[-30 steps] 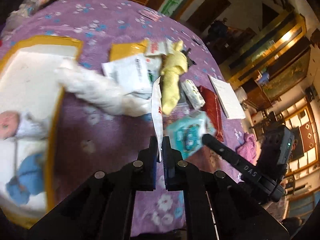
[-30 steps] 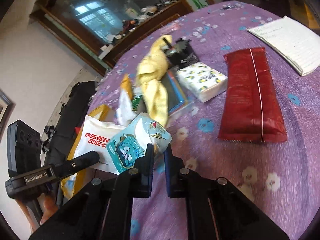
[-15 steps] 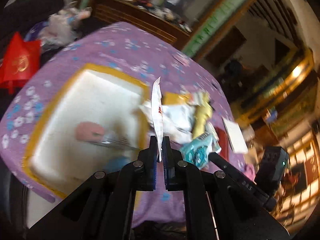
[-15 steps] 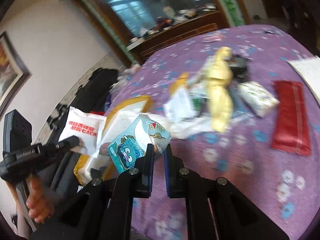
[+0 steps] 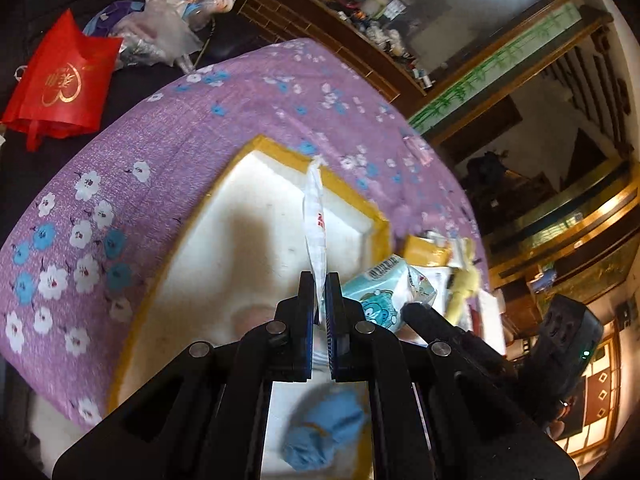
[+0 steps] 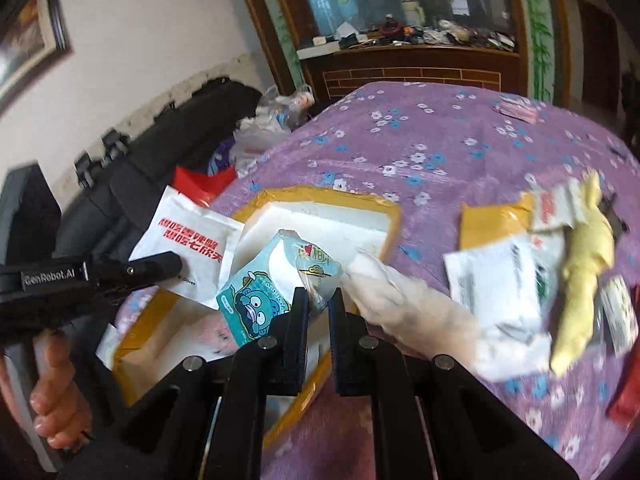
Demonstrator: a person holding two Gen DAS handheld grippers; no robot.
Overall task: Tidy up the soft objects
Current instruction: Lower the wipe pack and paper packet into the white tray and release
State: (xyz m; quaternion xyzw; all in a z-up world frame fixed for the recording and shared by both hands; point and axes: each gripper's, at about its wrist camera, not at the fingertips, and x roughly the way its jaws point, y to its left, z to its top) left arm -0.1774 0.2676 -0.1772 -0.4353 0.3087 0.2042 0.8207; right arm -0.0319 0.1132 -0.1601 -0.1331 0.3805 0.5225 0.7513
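My left gripper point(image 5: 319, 280) is shut on a flat white packet with red print point(image 5: 315, 216), held edge-on above the white foam box with yellow tape rim point(image 5: 260, 204); the packet also shows in the right wrist view point(image 6: 188, 242). My right gripper point(image 6: 319, 296) is shut on a teal tissue pack with a blue cartoon face point(image 6: 276, 284), held over the same box point(image 6: 320, 216). The pack shows in the left wrist view point(image 5: 384, 292). A blue soft toy point(image 5: 324, 432) lies in the box below.
On the purple floral tablecloth point(image 6: 440, 140) to the right lie a white fluffy toy point(image 6: 400, 304), a yellow cloth toy point(image 6: 580, 280), white packets point(image 6: 500, 280) and a yellow envelope point(image 6: 488, 220). A red bag point(image 5: 60, 80) and black luggage point(image 6: 160, 160) stand beyond the table's left edge.
Both grippers have swung left from the pile of objects to above the foam box, each still holding its packet.
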